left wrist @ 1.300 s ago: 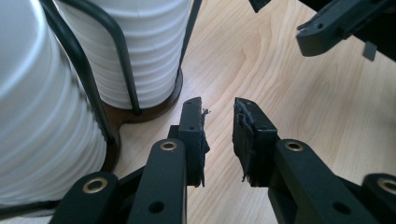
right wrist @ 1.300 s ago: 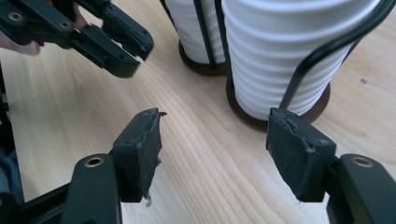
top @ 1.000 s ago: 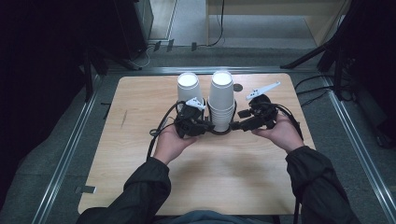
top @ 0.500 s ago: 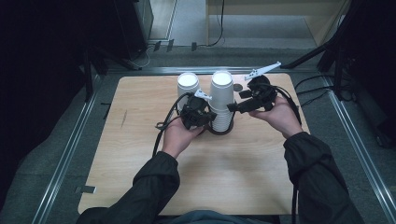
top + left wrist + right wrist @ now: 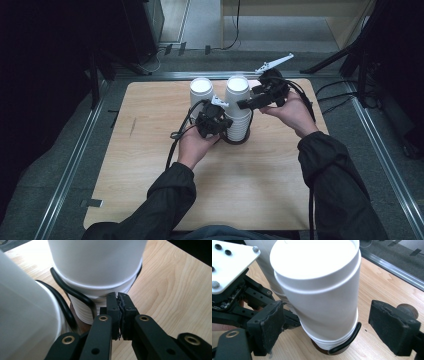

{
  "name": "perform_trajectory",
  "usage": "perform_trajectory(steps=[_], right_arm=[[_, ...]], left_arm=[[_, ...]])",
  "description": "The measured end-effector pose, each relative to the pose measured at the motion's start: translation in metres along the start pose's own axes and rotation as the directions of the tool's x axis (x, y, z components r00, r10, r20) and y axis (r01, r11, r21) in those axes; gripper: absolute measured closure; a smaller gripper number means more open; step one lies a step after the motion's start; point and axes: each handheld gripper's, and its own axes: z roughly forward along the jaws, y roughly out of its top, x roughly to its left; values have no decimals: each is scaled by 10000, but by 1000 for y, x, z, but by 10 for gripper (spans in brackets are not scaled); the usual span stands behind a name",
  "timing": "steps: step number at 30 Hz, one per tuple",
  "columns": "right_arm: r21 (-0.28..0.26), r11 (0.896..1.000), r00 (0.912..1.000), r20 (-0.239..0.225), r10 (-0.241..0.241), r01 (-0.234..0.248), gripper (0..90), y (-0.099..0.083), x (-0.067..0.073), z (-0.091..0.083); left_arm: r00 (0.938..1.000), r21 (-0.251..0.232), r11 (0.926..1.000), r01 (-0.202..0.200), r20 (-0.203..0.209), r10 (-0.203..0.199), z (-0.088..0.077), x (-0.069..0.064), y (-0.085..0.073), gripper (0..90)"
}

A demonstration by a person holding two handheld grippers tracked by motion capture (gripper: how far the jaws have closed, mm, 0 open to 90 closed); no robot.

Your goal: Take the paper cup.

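Observation:
A tall stack of white paper cups [image 5: 238, 92] stands mid-table inside a black ring [image 5: 344, 343] at its foot. A shorter white stack [image 5: 201, 90] stands just left of it. My left gripper [image 5: 226, 125] is low at the tall stack's left side. In its own view its jaws [image 5: 119, 315] are pressed shut, tips against the lower cup rims [image 5: 100, 293], nothing visibly between the pads. My right gripper [image 5: 246, 102] is higher, at the stack's upper part. Its jaws [image 5: 330, 325] have just been opening and straddle the top cup [image 5: 322, 290], with both pads [image 5: 268, 325] clear of it.
The wooden table [image 5: 150, 150] has bare room in front and to the left. A small brown disc [image 5: 409, 310] lies behind the right jaw. Metal rails [image 5: 70, 165] run along the table's sides, with dark floor beyond. Cables trail from both grippers.
The right gripper rose from the stack's lower part to its top and moved toward the far edge, its jaws spreading wide. The left gripper stayed low by the stack, shut.

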Motion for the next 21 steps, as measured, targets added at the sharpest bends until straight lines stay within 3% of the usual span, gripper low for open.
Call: perform_trajectory(steps=[9,18,20,21], right_arm=[[271,9995,9999,76,-155,153,135,18,4,15],[161,9998,9996,254,-124,120,113,26,6,26],[184,9996,9994,280,-216,210,151,28,7,25],[148,9985,9975,457,-535,528,196,30,11,24]], left_arm=[[9999,-2,10000,-4,123,4,2,-1,0,881],[9998,-139,9999,95,160,-93,3,-1,-3,871],[9998,-143,9999,80,166,-77,3,-2,-3,867],[9999,-126,9999,79,153,-77,4,-3,-3,862]])
